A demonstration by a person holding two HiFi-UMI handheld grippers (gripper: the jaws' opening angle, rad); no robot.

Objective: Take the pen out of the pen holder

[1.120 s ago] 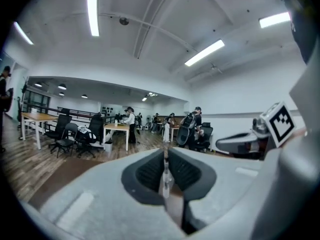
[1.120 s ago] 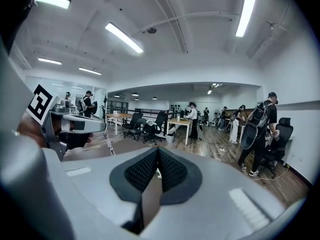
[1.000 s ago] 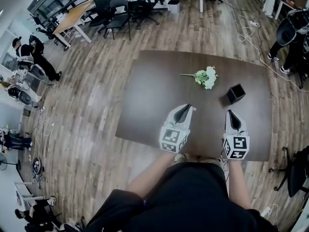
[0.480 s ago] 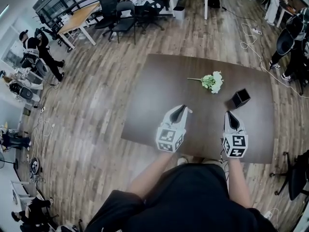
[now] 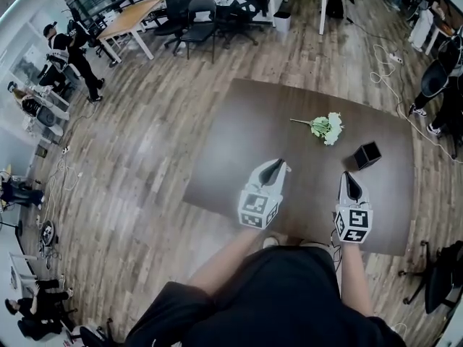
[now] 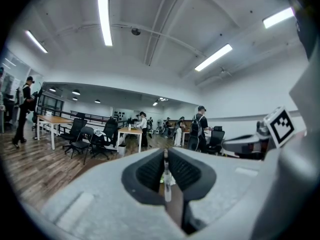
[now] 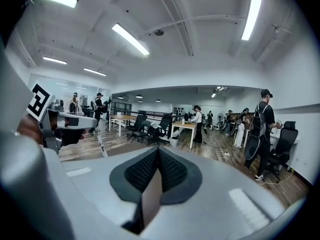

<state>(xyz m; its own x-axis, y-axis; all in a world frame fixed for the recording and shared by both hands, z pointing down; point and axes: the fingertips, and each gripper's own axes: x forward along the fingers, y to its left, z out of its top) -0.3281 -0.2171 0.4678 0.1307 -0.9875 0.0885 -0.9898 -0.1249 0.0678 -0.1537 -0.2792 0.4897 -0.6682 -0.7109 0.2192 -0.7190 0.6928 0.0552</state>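
The black square pen holder (image 5: 367, 154) stands on the right part of the dark brown table (image 5: 239, 143). My left gripper (image 5: 278, 163) hovers over the table's front middle, well short and left of the holder. It is shut on a thin white pen (image 6: 167, 186), which shows as a sliver between the pads, with a white tip poking out at the jaw tip (image 5: 287, 166). My right gripper (image 5: 349, 175) hangs just in front of the holder. In the right gripper view the right gripper (image 7: 158, 151) has its pads pressed together with nothing between them.
A bunch of white flowers (image 5: 327, 127) lies on the table left of the holder. Office chairs (image 5: 189, 9) and desks (image 5: 134, 20) stand beyond the table. Several people stand around the room. A black chair (image 5: 441, 273) sits near the table's right front corner.
The head view has shifted, so the table, flowers and holder sit lower and further right. Both grippers lie a little further left of the flowers and holder. Their jaws look the same.
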